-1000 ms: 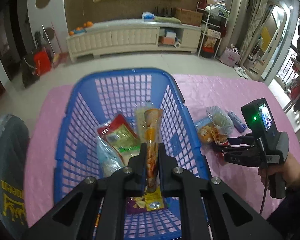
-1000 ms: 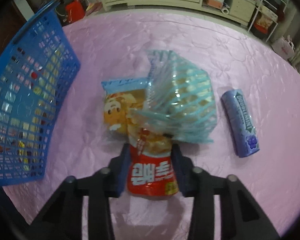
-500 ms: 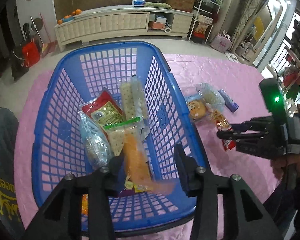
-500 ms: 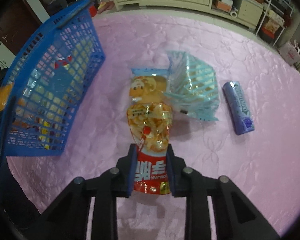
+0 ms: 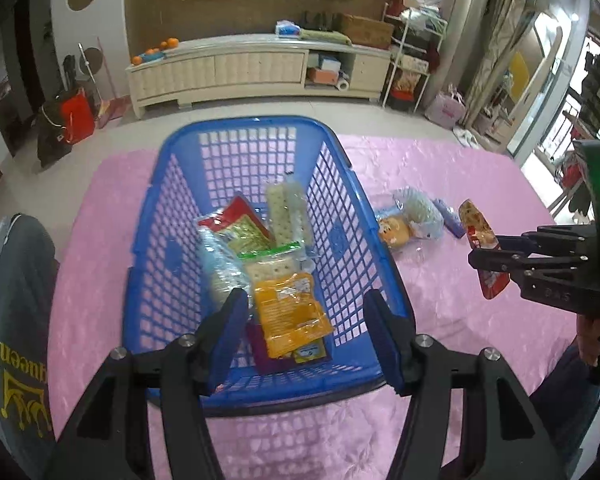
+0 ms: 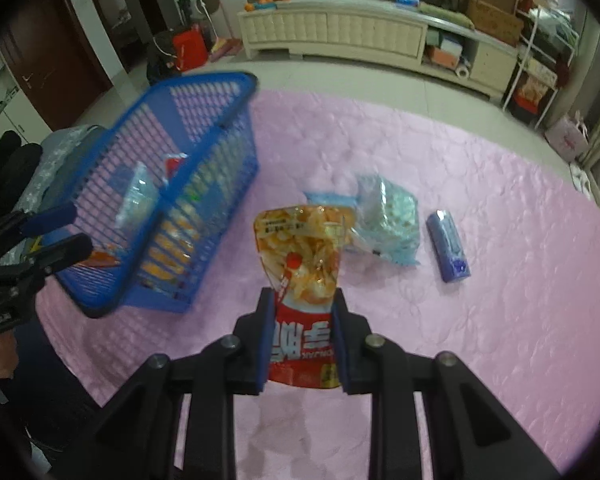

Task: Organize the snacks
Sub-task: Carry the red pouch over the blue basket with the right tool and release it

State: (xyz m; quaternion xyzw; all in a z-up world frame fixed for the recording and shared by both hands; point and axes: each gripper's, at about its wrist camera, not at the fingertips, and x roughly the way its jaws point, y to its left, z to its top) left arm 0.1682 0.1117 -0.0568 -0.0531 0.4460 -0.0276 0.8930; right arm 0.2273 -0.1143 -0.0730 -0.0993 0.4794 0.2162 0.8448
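Lifted red snack pouch (image 6: 305,280) now hangs beside blue basket (image 6: 204,184)

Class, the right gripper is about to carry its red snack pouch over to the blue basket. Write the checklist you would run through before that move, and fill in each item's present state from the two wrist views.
1. right gripper shut on the red snack pouch: ok.
2. Pouch lifted off the pink tablecloth: ok, seen in the left wrist view.
3. left gripper open and holding nothing: ok.
4. Left gripper out of the drop path: not ok, its fingers hang over the blue basket.
5. Room in the basket: ok, bare floor beside the orange packet.
6. Grip firm enough to last: cannot tell.
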